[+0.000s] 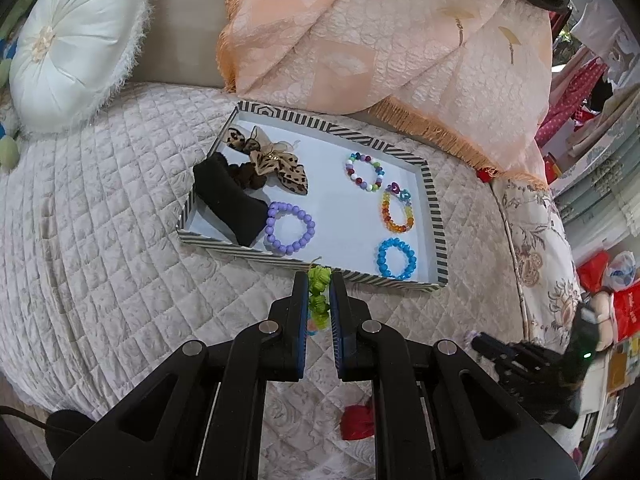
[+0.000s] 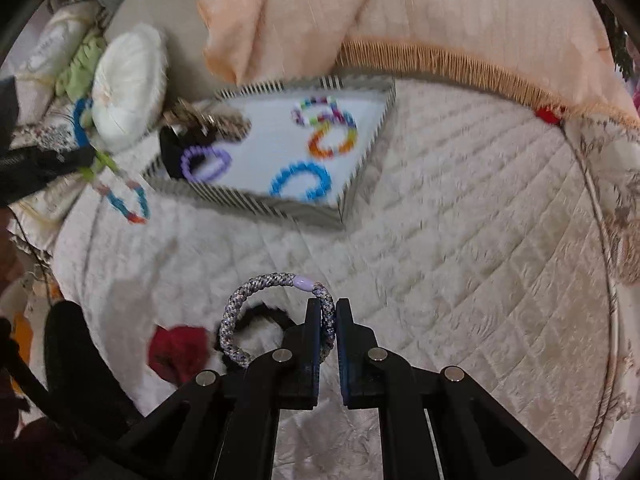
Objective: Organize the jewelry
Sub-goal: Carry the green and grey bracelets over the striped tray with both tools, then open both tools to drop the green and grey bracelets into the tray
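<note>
A striped-rim tray (image 1: 434,200) with a white floor lies on the quilted bed. In it are a purple bead bracelet (image 1: 289,228), a blue one (image 1: 396,258), a rainbow one (image 1: 397,212), a multicolour one (image 1: 364,172), a leopard bow (image 1: 276,162) and a black pouch (image 1: 228,198). My left gripper (image 1: 319,280) is shut on a green-knotted bracelet (image 1: 319,302), just before the tray's near rim. My right gripper (image 2: 328,308) is shut on a grey-lilac braided hair tie (image 2: 240,312), well short of the tray (image 2: 260,204). The left gripper (image 2: 60,164) shows at left with its bracelet hanging (image 2: 128,200).
A white round cushion (image 1: 76,48) and a peach fringed blanket (image 1: 380,40) lie behind the tray. A red item (image 1: 358,422) lies on the quilt near the grippers, and a dark hair tie (image 2: 268,314) by the right gripper. The bed edge and clutter are at right.
</note>
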The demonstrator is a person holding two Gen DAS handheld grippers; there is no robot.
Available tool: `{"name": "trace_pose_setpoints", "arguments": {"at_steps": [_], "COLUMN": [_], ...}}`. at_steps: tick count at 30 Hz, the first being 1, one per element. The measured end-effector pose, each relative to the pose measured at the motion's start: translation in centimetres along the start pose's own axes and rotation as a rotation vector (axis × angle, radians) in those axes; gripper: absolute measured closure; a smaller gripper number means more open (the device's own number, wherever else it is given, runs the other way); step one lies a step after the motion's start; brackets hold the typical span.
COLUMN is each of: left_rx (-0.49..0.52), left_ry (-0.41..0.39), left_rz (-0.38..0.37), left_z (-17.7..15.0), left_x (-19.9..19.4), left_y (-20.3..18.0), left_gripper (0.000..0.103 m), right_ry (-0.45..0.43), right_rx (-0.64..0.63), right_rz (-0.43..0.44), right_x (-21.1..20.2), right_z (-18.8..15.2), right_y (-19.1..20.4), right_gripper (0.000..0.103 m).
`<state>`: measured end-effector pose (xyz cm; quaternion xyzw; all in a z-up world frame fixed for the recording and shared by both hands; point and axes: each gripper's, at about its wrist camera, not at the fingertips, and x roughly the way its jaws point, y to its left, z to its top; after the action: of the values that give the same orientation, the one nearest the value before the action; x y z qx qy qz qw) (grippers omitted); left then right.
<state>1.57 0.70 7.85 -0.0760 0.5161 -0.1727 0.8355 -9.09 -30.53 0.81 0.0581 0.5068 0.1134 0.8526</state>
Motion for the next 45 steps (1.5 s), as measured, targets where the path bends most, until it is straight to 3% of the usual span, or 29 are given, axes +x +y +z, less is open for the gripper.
{"name": "trace_pose_setpoints", "arguments": {"at_steps": [10,22,35,40,45], "left_rx": [0.048,0.112,0.124,0.119,0.092], "left_ry": [-0.041,-0.052,0.001,0.014,0.027], "left_rz": [0.030,0.081,0.100,0.069,0.103], "left_z": [2.1,4.6,9.6,11.8,13.6], "left_x": [-1.0,1.2,8.4,11.9,15.4], "left_y": [-1.5,-3.8,-4.7,-4.6,-3.1], "left_gripper": [0.094,0.094,0.094,0.094,0.094], "right_ry": [-0.088,-0.074,0.001,0.045,0.088], "right_rx": [-0.022,-0.049,-0.018,-0.025,-0.055], "right_rz": [0.035,0.053,0.078,0.054,0.013], "right_x": [-1.8,0.0,7.4,10.9,13.9], "right_z": [4.2,7.2,10.7,12.4,13.6], "right_y": [1.8,2.6,1.9,1.8,2.3], "right_gripper": [0.096,0.096,0.096,0.096,0.096]}}
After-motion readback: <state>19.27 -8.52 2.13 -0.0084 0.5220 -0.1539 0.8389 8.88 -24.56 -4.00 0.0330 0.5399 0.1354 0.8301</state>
